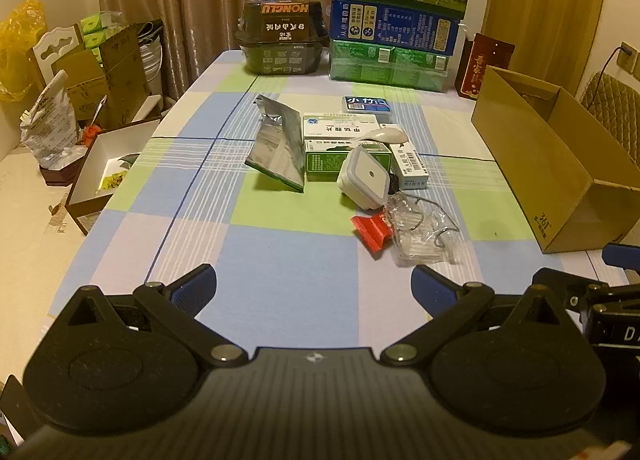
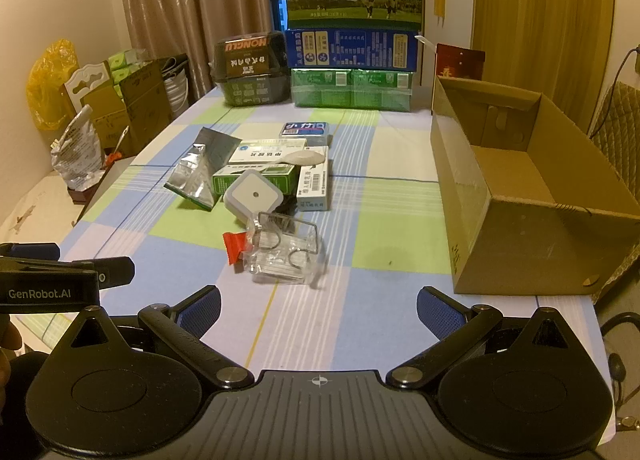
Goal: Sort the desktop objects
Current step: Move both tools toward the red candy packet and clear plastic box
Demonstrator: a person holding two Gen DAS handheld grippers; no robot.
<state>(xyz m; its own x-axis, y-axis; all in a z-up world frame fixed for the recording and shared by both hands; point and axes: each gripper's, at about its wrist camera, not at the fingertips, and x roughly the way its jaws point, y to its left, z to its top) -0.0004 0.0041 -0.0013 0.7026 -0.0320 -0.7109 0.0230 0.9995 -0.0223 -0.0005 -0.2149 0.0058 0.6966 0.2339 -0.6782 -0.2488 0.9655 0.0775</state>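
Item: desktop sort — step judged as the very start, nothing yet lifted. The left gripper (image 1: 314,286) and the right gripper (image 2: 318,310) both hung over the near edge of the checked tabletop (image 1: 280,260), jaws spread wide and empty, tilted down toward the clutter.

Contents, clustered mid-table: silver foil pouch (image 1: 278,146), half upright; medicine boxes (image 1: 340,126), stacked and touching; a white square plug-in device (image 1: 365,176) leaning on them; a spoon (image 1: 380,136) on top; nearest, a clear plastic package (image 2: 286,254) beside a red wrapper (image 2: 234,246).

Cardboard box (image 2: 516,228), open and empty, stood to the right — the likely destination. Next move probably called for reaching forward and closing on the nearest piece, the crinkly package.
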